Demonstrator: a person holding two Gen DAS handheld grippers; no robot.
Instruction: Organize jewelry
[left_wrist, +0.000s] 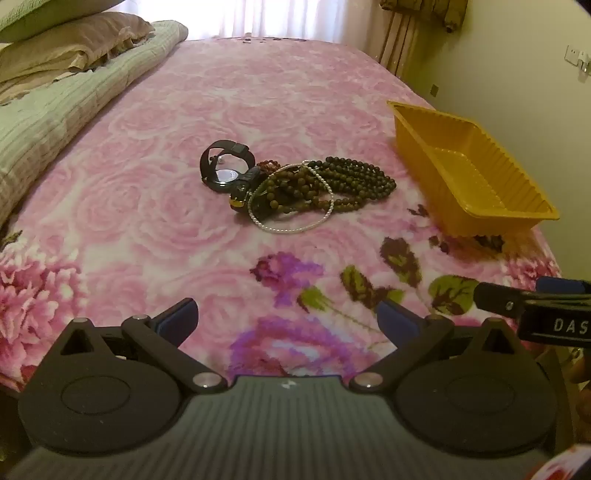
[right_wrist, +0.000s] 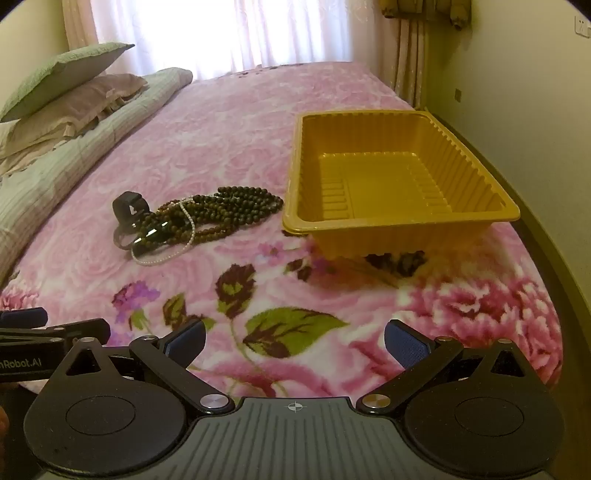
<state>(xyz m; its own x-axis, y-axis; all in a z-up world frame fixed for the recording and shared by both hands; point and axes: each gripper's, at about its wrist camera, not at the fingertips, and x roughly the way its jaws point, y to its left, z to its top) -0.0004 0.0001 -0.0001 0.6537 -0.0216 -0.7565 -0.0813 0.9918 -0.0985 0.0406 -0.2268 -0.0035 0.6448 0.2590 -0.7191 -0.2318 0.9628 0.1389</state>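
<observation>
A heap of jewelry lies on the pink floral blanket (left_wrist: 155, 155): a black watch (left_wrist: 226, 170), dark brown bead strands (left_wrist: 347, 177) and a white pearl necklace (left_wrist: 295, 225) looped over them. The same bead strands (right_wrist: 229, 210) sit left of an empty yellow plastic tray (right_wrist: 402, 173), which stands at the right bed edge (left_wrist: 476, 173). My left gripper (left_wrist: 288, 321) hovers open over the blanket, well short of the heap. My right gripper (right_wrist: 295, 341) is open too, with nothing between its fingers, in front of the tray.
Folded green quilt (left_wrist: 59, 110) and pillows (right_wrist: 62, 74) lie along the left side of the bed. A curtained window is behind, a wall close to the right. The right gripper's side (left_wrist: 535, 314) shows at the left view's right edge.
</observation>
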